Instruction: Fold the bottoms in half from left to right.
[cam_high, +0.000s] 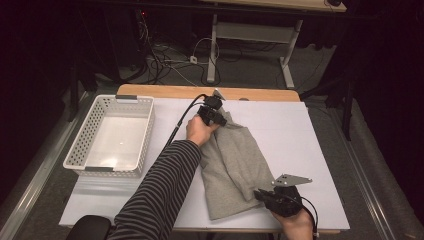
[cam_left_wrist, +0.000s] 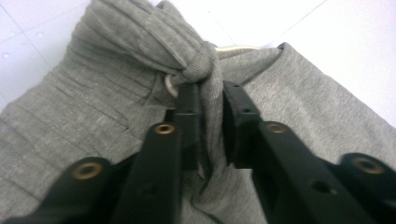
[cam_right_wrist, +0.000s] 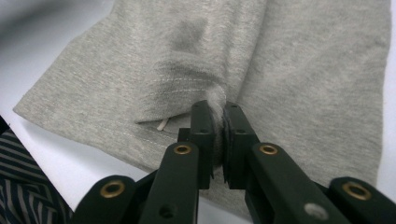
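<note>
Left tongs (cam_left_wrist: 212, 100) at 12 o'clock pinch a bunched ribbed fold of the grey knit garment (cam_high: 232, 165); right tongs (cam_right_wrist: 219, 116) at 5 o'clock clamp its soft hem; matte white counter (cam_high: 320, 150).

I am seeing a table (cam_high: 320, 145) carrying a white sheet, with a basket (cam_high: 111, 135) and grey garment (cam_high: 232, 160) lying on it.

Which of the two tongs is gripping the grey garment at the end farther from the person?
The left tongs, pinching the bunched far end of the grey garment; the right tongs hold its near hem.
</note>
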